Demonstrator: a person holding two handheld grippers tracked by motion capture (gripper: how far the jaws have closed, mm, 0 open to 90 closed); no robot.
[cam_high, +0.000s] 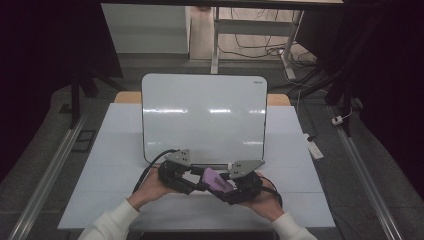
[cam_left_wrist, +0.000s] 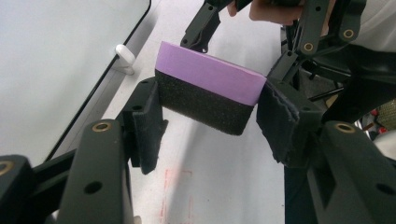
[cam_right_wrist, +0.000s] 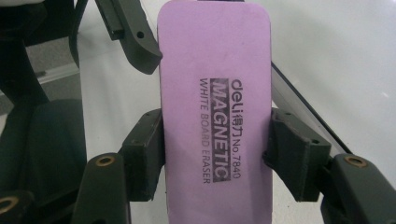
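A purple whiteboard eraser with a black felt underside hangs just above the table's front edge, between both grippers. In the left gripper view my left gripper is shut on the eraser, its pads pressing on the two short ends. In the right gripper view my right gripper grips the same eraser across its long sides, printed face up. From above, the left gripper and right gripper meet tip to tip at the eraser.
A white board lies flat on the white table just beyond the grippers. A dark marker with a white end lies along the board's near edge. Faint red marks stain the table.
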